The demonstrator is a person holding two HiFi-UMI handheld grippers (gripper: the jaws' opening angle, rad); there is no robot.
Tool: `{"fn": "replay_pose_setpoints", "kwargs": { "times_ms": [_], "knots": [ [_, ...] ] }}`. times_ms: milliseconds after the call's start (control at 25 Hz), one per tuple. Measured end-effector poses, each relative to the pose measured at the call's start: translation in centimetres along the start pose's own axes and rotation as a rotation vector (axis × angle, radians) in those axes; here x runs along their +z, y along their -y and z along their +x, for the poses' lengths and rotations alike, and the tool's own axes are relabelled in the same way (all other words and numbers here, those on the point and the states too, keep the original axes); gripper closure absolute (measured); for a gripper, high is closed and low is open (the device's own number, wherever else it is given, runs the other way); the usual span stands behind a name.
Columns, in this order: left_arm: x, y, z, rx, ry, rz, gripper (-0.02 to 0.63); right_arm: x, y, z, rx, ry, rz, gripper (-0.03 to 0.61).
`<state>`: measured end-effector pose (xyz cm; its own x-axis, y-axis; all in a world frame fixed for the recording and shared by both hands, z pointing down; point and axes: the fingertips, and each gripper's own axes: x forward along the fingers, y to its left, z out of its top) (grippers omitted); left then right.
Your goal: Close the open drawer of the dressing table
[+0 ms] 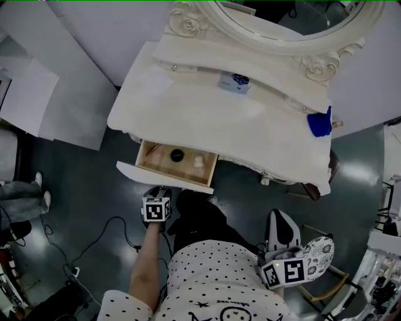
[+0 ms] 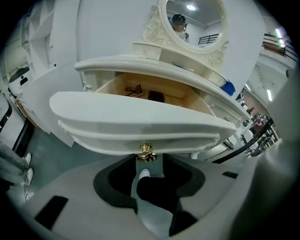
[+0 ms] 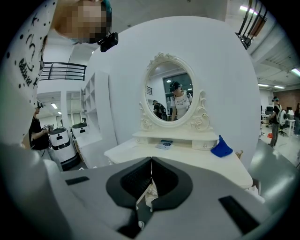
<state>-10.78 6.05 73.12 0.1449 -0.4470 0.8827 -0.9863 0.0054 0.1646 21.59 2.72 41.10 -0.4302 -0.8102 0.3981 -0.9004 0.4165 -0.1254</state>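
The white dressing table (image 1: 188, 106) has its left drawer (image 1: 164, 177) pulled out, with a black round item (image 1: 177, 155) and a pale item (image 1: 198, 161) lying inside. My left gripper (image 1: 160, 190) sits just in front of and below the drawer front. In the left gripper view its jaws (image 2: 149, 174) stand open, with the drawer's brass knob (image 2: 146, 151) just beyond the tips and touching neither pad. The drawer front (image 2: 140, 124) fills that view. My right gripper (image 1: 280, 219) is held back beside the person's body, jaws shut (image 3: 151, 162) on nothing.
An oval mirror (image 1: 294, 15) stands at the table's back, with a blue cloth (image 1: 320, 122) and a small box (image 1: 234, 82) on the top. Cables (image 1: 119, 232) run over the dark floor. Another person's feet (image 1: 25, 188) are at the left, and white panels (image 1: 56, 88) lean there.
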Motion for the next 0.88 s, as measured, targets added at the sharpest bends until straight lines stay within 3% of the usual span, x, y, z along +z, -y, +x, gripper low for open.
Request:
{"fn": "replay_pose_setpoints", "kwargs": {
  "times_ms": [200, 880],
  "knots": [
    [0.3, -0.4, 0.6, 0.026, 0.014, 0.021, 0.463, 0.2, -0.3, 0.4, 0.006, -0.001, -0.006, 0.569],
    [1.2, -0.6, 0.9, -0.004, 0.052, 0.078, 0.466, 0.9, -1.4, 1.8, -0.012, -0.011, -0.016, 0.569]
  ]
}}
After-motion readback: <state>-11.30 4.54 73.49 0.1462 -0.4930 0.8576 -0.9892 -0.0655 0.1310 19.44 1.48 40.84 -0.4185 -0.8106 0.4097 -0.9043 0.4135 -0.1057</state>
